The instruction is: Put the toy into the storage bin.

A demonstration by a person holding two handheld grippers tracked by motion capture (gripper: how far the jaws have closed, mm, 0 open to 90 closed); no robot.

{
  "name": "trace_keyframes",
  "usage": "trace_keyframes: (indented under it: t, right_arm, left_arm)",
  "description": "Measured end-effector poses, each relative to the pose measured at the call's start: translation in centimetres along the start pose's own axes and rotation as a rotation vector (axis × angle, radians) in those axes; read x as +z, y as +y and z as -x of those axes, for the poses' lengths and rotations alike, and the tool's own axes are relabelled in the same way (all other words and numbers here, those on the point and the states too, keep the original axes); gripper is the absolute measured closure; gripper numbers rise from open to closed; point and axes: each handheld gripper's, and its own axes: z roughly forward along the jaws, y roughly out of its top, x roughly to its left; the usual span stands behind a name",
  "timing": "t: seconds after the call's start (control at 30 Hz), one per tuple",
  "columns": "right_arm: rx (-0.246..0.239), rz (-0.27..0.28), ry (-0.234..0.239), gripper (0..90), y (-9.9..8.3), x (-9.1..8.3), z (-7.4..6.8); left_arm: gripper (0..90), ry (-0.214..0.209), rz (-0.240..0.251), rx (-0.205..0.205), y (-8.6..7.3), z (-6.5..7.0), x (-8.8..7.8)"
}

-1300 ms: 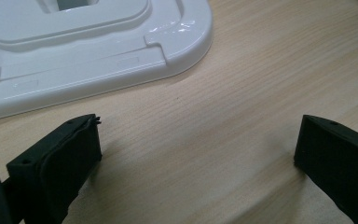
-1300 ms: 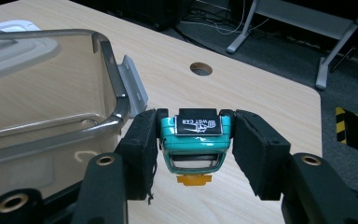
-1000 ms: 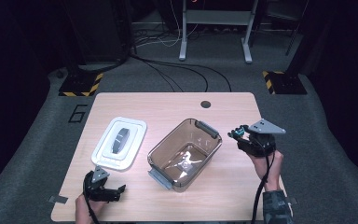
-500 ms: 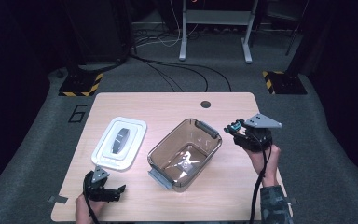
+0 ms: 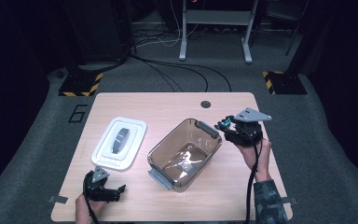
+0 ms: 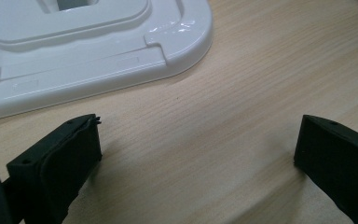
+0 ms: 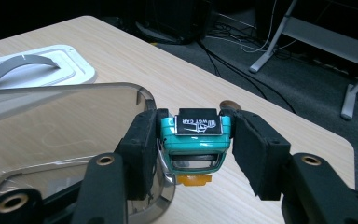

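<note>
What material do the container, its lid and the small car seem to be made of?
Container: probably clear brown-tinted plastic; the table shows through.
Lid: glossy white plastic, with highlights on its moulded edges.
Toy car: teal, shiny painted body, metal or plastic; unclear which.

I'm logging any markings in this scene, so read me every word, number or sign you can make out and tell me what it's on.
"6": dark figure on the grey floor left of the table.
"WGT CAR", as far as it reads upside down: black label on the roof of the teal toy car clamped in the right gripper; a small drawing under it is too tiny to make out.
</note>
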Motion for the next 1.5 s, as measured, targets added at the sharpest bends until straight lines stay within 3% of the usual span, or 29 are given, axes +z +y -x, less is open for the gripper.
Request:
trace_keyframes:
  t: [0.7, 1.17, 1.5]
  right_arm:
    - [-0.029, -0.047, 0.087, 50.0, 1.8, 2.6, -1.8]
    - [-0.073, -0.11, 0.146, 50.0, 3.0, 5.3, -3.6]
    - [-0.079, -0.165, 0.174, 50.0, 3.3, 7.4, -4.5]
  left_arm:
    - [0.3, 0.003, 0.001, 0.002, 0.0, 0.0, 0.0]
    - [0.3, 0.002, 0.002, 0.002, 0.0, 0.0, 0.0]
    - [0.3, 0.003, 0.003, 0.001, 0.0, 0.0, 0.0]
